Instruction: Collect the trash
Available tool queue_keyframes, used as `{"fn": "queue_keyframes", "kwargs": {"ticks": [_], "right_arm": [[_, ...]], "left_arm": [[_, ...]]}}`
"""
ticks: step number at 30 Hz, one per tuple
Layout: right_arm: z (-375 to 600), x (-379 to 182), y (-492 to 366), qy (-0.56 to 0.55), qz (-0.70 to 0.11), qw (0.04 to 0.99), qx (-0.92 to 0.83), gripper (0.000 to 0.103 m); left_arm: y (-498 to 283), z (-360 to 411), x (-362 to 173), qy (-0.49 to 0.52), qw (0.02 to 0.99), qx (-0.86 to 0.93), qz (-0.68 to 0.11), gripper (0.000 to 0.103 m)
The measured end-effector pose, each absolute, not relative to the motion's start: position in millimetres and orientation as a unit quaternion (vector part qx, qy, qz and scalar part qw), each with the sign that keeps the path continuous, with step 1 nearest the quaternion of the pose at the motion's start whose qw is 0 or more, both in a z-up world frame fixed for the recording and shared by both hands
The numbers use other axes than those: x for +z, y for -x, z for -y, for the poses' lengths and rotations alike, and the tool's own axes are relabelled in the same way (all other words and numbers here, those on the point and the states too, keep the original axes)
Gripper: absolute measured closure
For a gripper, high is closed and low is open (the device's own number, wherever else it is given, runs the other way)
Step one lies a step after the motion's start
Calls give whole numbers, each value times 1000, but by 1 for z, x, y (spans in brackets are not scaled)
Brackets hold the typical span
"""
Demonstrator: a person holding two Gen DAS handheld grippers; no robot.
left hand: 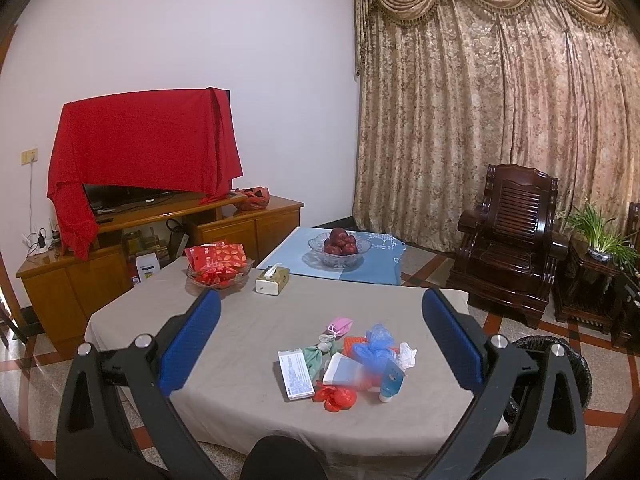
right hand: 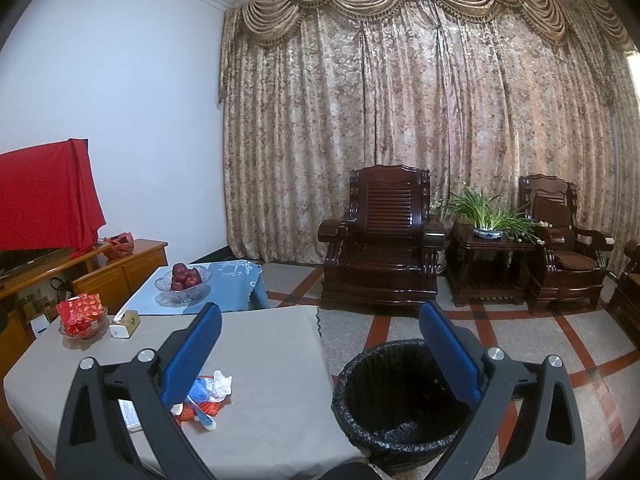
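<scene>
A pile of trash lies on the grey-clothed table (left hand: 248,408): a white box (left hand: 295,374), a red crumpled wrapper (left hand: 335,397), a blue plastic bag (left hand: 374,342), a white tissue (left hand: 407,354), a tube (left hand: 391,380) and a pink mask (left hand: 340,325). My left gripper (left hand: 320,344) is open and empty, above and in front of the pile. My right gripper (right hand: 320,356) is open and empty, between the table's right edge and the black-lined trash bin (right hand: 400,396). Part of the pile shows in the right wrist view (right hand: 212,392), behind the left finger.
A tissue box (left hand: 273,279) and a glass dish of red packets (left hand: 219,266) stand at the table's far side. A bowl of apples (left hand: 339,245) sits on a blue-clothed table behind. A TV cabinet (left hand: 120,248) is at the left, dark wooden armchairs (right hand: 380,240) at the right.
</scene>
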State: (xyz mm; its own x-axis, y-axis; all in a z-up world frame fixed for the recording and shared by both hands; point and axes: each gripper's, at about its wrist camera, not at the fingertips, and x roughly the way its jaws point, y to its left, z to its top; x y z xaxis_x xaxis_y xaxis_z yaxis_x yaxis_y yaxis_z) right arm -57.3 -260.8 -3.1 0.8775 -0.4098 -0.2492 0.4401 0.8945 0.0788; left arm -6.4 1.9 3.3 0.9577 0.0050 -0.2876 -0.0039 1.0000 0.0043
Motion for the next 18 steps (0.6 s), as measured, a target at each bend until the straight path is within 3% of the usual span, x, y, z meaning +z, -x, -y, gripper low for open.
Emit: {"fn": "queue_keyframes", "kwargs": {"ticks": [18], "right_arm": [[253, 1, 54, -64, -112, 967, -219, 6]], "left_arm": [[4, -5, 3, -1, 989, 1, -146, 5]]}}
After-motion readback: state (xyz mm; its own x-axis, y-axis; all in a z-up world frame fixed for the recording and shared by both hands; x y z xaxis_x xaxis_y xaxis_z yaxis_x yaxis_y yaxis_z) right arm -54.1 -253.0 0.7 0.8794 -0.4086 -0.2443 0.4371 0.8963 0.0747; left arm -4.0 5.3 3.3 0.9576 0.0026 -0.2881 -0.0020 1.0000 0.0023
